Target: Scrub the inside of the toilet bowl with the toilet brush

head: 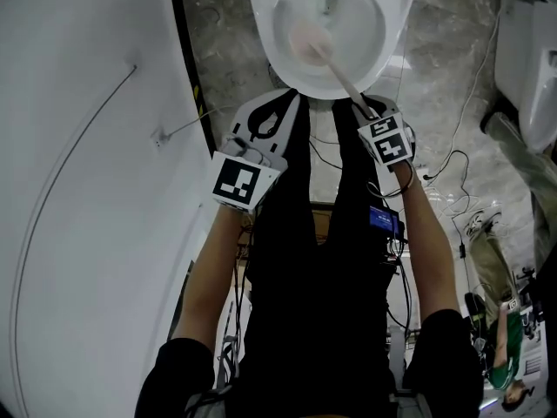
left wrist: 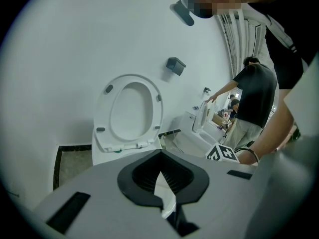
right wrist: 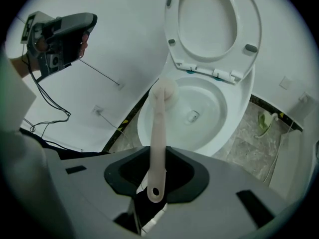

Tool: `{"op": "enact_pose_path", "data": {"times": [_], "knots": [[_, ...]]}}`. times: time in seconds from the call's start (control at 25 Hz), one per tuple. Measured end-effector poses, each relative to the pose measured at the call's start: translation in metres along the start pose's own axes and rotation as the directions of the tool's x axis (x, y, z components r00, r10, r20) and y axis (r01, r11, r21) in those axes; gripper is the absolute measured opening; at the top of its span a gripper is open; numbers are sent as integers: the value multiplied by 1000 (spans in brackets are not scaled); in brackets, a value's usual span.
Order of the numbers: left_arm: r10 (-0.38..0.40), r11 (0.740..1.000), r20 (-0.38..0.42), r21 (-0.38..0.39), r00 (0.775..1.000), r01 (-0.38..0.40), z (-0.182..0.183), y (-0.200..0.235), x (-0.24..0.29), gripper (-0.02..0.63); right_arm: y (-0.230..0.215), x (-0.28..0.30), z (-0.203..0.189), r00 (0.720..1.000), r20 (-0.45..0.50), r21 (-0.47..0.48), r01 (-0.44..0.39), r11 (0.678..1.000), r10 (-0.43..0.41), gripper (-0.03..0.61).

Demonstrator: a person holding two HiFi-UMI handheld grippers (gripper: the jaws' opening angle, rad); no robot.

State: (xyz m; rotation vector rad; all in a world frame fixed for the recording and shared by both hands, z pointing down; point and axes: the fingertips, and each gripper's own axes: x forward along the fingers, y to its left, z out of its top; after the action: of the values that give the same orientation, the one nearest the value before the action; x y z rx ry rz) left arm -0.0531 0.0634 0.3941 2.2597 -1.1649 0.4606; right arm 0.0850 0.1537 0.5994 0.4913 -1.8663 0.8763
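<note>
A: Where's the toilet brush (right wrist: 158, 133)?

B: Head is inside the toilet bowl (right wrist: 234, 128), against the inner wall on the left side in the right gripper view, just under the rim. The head view agrees: the pale head is left of the drain and the handle runs back over the near rim.

A: Grip?

B: Right gripper (right wrist: 157, 183) is clamped on the handle close to its tail end. The hang-hole end pokes out just behind the jaws. Shaft sits centred and roughly in line with the jaws.

A: How will it handle?

B: Looks like light plastic with a slim shaft, so I'd expect some flex under side load. Holding that far back gives a long lever, so it has reach but little scrub force at the head, and the handle may roll in the pads. It's probably slick if wet. Taking hold further down the shaft would be stiffer. Porcelain won't care; the worry is the brush slipping.

A: Other side?

B: Left gripper (left wrist: 162, 183) has its jaw tips drawn together with nothing in them. It's held up beside the right one, short of the bowl, and isn't involved.

A: Seat?

B: The seat (right wrist: 214, 24) is raised, so the bowl is fully open.
</note>
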Motion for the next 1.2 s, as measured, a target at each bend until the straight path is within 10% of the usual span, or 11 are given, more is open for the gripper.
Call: {"op": "enact_pose_path", "data": {"times": [1.2], "knots": [[-13,999,-25,-53,1000,12,-27,35,3,11,10,99,-4,974,-228,-20,5,1000,-9,101]]}}
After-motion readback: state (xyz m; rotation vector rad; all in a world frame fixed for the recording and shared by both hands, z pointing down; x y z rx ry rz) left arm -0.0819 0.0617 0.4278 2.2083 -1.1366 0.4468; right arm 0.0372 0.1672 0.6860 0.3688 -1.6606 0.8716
